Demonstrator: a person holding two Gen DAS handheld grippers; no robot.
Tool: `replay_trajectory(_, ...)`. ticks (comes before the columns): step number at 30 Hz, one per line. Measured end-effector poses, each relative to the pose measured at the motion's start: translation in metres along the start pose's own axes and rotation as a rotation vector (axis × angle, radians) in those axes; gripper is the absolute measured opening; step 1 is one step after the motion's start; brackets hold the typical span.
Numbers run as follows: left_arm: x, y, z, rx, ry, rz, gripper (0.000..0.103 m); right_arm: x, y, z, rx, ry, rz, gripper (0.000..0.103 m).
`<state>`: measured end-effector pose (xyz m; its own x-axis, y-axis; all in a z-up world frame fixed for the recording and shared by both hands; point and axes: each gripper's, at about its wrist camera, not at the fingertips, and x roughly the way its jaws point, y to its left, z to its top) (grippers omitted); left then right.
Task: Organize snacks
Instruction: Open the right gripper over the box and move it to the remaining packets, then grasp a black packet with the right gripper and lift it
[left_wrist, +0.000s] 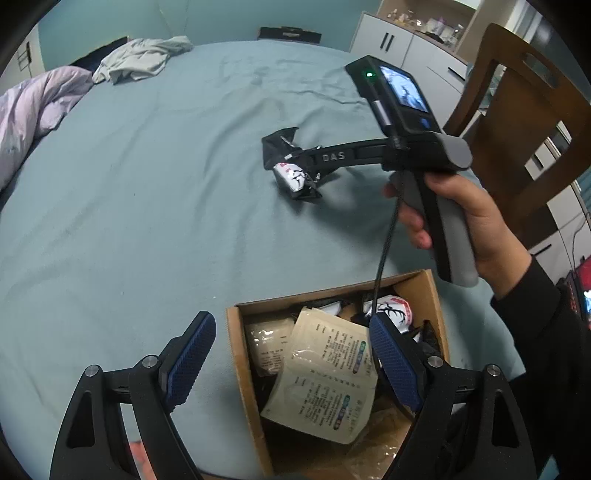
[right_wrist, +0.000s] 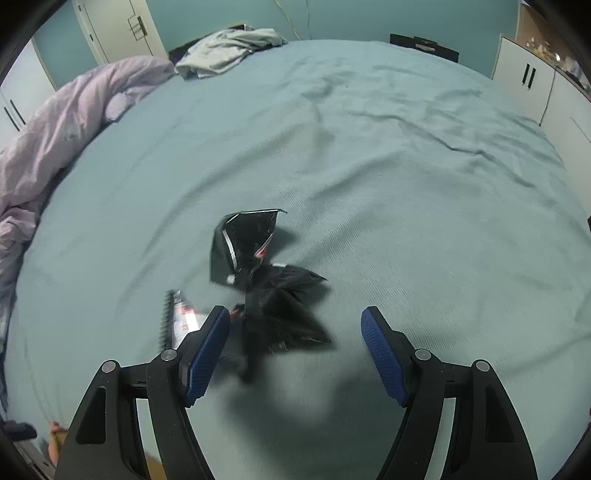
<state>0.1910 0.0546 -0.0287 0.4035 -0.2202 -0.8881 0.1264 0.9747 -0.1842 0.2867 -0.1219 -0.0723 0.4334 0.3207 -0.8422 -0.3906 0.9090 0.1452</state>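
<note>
A cardboard box (left_wrist: 236, 354) sits on the teal bed sheet and holds beige snack packets (left_wrist: 325, 387) and a white packet with an antler print (left_wrist: 391, 310). My left gripper (left_wrist: 291, 321) hangs open over the box's far left corner, nothing between its pads. A hand (left_wrist: 465, 221) holds my right gripper (left_wrist: 306, 177), tips down at crumpled black packets (right_wrist: 284, 306) and a white printed packet (left_wrist: 291, 175) on the sheet. In the right wrist view that gripper (right_wrist: 295, 312) is open; the blurred black packets lie between the fingers, close to the left one.
A lilac duvet (left_wrist: 33, 110) is bunched at the left, with pale clothing (left_wrist: 144, 59) at the back. A wooden chair (left_wrist: 517, 122) and white cabinets (left_wrist: 391, 40) stand on the right. A flat black item (left_wrist: 290, 34) lies at the bed's far edge.
</note>
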Motion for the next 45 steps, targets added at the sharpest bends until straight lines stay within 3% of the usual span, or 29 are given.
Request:
replay_trajectory(5, 0.005, 0.007, 0.003, -0.021, 0.012, -0.002, 0.087, 0.024, 0.001, 0.005, 0.012, 0.030, -0.004, 0.070)
replay_trajectory(7, 0.006, 0.009, 0.003, -0.032, 0.015, -0.005, 0.087, 0.024, -0.001, 0.006, 0.019, 0.013, -0.017, 0.051)
replay_trajectory(9, 0.006, 0.010, 0.002, -0.035, 0.014, 0.000, 0.087, 0.020, -0.003, 0.004, 0.024, 0.005, -0.025, 0.041)
replay_trajectory(20, 0.001, 0.013, -0.005, -0.039, -0.015, 0.059, 0.087, -0.063, -0.012, -0.025, 0.089, -0.105, 0.015, 0.040)
replay_trajectory(33, -0.008, 0.011, -0.012, -0.010, -0.049, 0.127, 0.087, -0.191, 0.001, -0.144, 0.173, -0.157, 0.067, 0.040)
replay_trajectory(39, -0.006, 0.005, 0.012, -0.011, -0.020, 0.098, 0.087, -0.216, 0.006, -0.207, 0.248, -0.161, 0.062, 0.040)
replay_trajectory(41, 0.001, 0.002, 0.025, -0.017, -0.004, 0.086, 0.087, -0.217, 0.007, -0.218, 0.272, -0.159, 0.062, 0.040)
replay_trajectory(45, 0.031, -0.006, 0.065, -0.012, 0.032, 0.077, 0.087, -0.219, 0.016, -0.216, 0.232, -0.195, -0.035, 0.040)
